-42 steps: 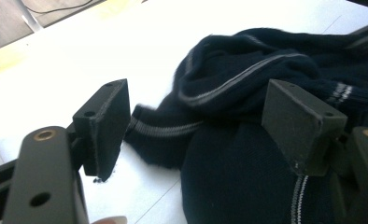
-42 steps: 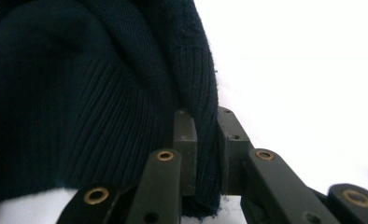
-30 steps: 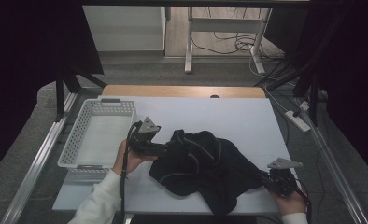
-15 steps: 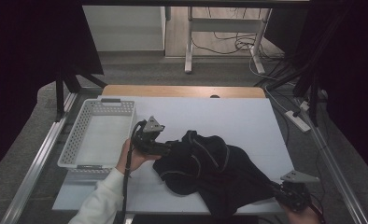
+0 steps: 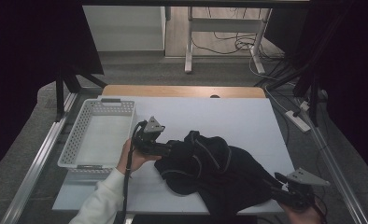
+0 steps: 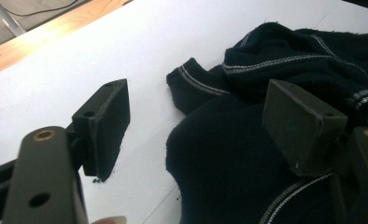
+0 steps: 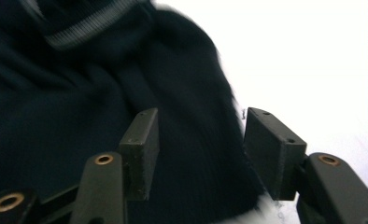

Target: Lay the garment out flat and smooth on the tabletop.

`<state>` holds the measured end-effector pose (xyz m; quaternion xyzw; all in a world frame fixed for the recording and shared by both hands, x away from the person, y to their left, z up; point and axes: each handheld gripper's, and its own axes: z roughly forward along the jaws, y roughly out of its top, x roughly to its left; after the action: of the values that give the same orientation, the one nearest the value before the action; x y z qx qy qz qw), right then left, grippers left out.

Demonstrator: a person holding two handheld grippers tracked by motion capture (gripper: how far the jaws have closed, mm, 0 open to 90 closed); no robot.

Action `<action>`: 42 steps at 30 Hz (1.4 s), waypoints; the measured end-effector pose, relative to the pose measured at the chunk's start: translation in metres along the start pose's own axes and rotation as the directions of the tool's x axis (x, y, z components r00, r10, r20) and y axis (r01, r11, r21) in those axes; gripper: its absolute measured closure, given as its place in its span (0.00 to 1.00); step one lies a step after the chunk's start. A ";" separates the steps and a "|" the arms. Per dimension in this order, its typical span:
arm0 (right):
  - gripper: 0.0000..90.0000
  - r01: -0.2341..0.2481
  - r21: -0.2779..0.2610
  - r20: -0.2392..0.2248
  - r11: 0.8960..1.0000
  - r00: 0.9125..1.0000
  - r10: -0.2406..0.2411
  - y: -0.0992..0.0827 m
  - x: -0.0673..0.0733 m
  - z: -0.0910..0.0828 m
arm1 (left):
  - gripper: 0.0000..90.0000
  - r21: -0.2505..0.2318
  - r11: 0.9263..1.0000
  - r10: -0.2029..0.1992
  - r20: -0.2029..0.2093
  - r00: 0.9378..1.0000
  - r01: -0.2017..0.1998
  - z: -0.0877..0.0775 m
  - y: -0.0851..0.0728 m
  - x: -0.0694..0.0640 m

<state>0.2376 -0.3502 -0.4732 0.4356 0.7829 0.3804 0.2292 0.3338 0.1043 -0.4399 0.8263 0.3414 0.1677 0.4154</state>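
A dark navy knitted garment (image 5: 215, 170) with pale striped trim lies crumpled on the white table (image 5: 229, 116), reaching its front edge. My left gripper (image 5: 169, 148) is at the garment's left edge, jaws open, one over bare table and one over the cloth (image 6: 247, 140). My right gripper (image 5: 276, 183) is at the front right corner, low by the table edge. Its jaws stand open over the garment's edge (image 7: 70, 93), nothing pinched between them.
A white perforated basket (image 5: 98, 137) stands empty at the left of the table. A wooden strip (image 5: 182, 91) runs along the far edge. Cables and a power strip (image 5: 296, 119) lie on the floor to the right.
My right gripper has drawn back toward the front right corner and sunk lower. My left gripper has shifted slightly forward along the garment's left edge; the cloth is spread a little more.
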 end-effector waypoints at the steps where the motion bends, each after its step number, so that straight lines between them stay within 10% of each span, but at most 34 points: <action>1: 0.48 0.004 -0.014 -0.021 1.000 1.000 -0.004 0.004 0.002 0.002 | 0.27 0.001 1.000 0.000 0.001 1.000 0.000 0.000 0.000 -0.001; 18: 0.45 0.124 -0.086 -0.250 0.989 0.958 -0.142 0.100 0.052 0.090 | 0.27 0.002 0.999 0.034 0.123 0.992 -0.035 0.004 0.010 -0.046; 32: 0.46 0.104 -0.089 -0.236 0.991 0.964 -0.123 0.101 0.042 0.096 | 0.29 0.068 0.998 0.002 0.169 0.986 -0.014 0.035 0.004 -0.070; 42: 0.45 0.121 -0.097 -0.260 0.988 0.955 -0.142 0.104 0.049 0.096 | 0.90 0.119 0.992 0.023 0.195 0.980 -0.047 0.048 -0.011 -0.072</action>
<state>0.3318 -0.2354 -0.4502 0.3180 0.8180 0.4504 0.1641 0.3051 0.0313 -0.4771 0.8687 0.2944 0.0726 0.3917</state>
